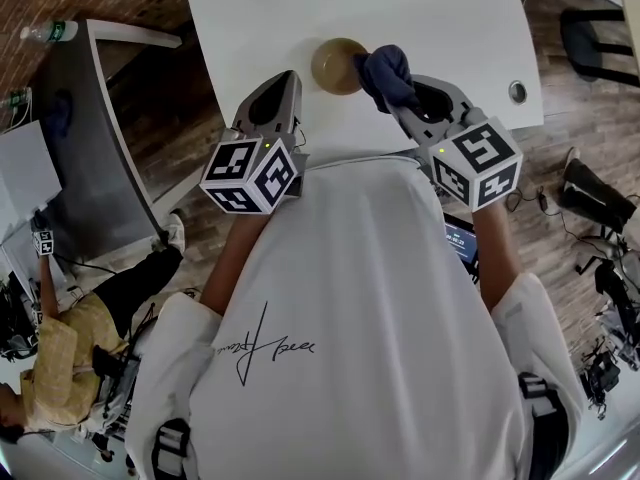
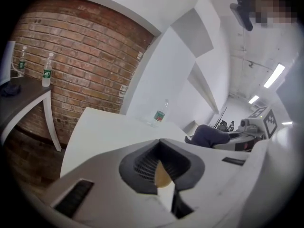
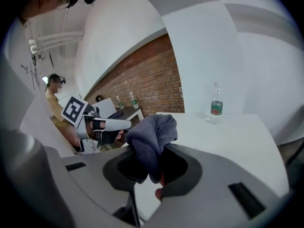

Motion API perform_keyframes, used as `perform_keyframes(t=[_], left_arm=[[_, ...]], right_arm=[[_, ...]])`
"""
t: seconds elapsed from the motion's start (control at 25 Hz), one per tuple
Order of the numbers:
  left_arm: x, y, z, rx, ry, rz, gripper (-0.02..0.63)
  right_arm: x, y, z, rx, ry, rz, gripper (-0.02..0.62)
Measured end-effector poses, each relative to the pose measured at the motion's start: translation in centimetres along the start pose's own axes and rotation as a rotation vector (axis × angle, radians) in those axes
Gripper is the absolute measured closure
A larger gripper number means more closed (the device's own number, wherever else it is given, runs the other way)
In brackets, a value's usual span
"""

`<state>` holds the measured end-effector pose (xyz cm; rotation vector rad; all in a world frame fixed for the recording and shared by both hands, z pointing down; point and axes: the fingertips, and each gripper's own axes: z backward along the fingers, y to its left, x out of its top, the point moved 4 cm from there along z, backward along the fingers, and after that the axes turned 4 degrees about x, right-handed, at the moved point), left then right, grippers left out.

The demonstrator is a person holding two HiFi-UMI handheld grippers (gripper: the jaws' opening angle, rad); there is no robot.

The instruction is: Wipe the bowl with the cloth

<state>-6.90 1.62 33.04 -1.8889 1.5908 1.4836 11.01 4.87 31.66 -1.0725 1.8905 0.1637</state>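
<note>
The bowl (image 1: pixel 338 65), unheld beside the empty, closed fingers of the left gripper (image 1: pixel 288 80), is liable to be shoved across the table (image 1: pixel 440 8) by the cloth (image 1: pixel 385 71) clamped in the right gripper (image 1: pixel 398 106).

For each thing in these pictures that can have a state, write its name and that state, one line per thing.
Tan round bowl: upright on the white table, ungripped.
Left gripper: shut, empty, left of the bowl.
Right gripper: shut on the dark blue-grey cloth.
Cloth: bunched, beside the bowl's right rim.
Clear plastic bottle: upright on the table.
</note>
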Motion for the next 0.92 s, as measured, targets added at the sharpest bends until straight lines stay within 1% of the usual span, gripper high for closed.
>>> perform_keyframes(t=[0.16, 0.4, 0.52, 0.64, 0.68, 0.92], left_arm=[[1.6, -1.3, 0.7, -0.047, -0.037, 0.014, 0.606], [1.8, -1.7, 0.8, -0.066, -0.063, 0.029, 0.606], [1.9, -2.0, 1.1, -0.066, -0.077, 0.020, 0.607], [1.8, -1.9, 1.4, -0.020, -0.064, -0.019, 0.607], [1.6, -2.0, 1.4, -0.017, -0.058, -0.030, 0.607], [0.9, -3.1, 1.5, -0.045, -0.034, -0.047, 0.607]], right_arm=[[0.6, 0.2, 0.8, -0.036, -0.042, -0.012, 0.512], [0.5, 0.8, 1.6, -0.050, -0.057, -0.028, 0.514], [0.5, 1.1, 2.0, -0.055, -0.067, -0.033, 0.514], [0.6, 1.7, 2.0, -0.051, -0.074, -0.027, 0.514], [0.6, 1.9, 1.9, -0.049, -0.074, -0.024, 0.514], [0.4, 2.5, 1.6, -0.045, -0.075, -0.027, 0.514]])
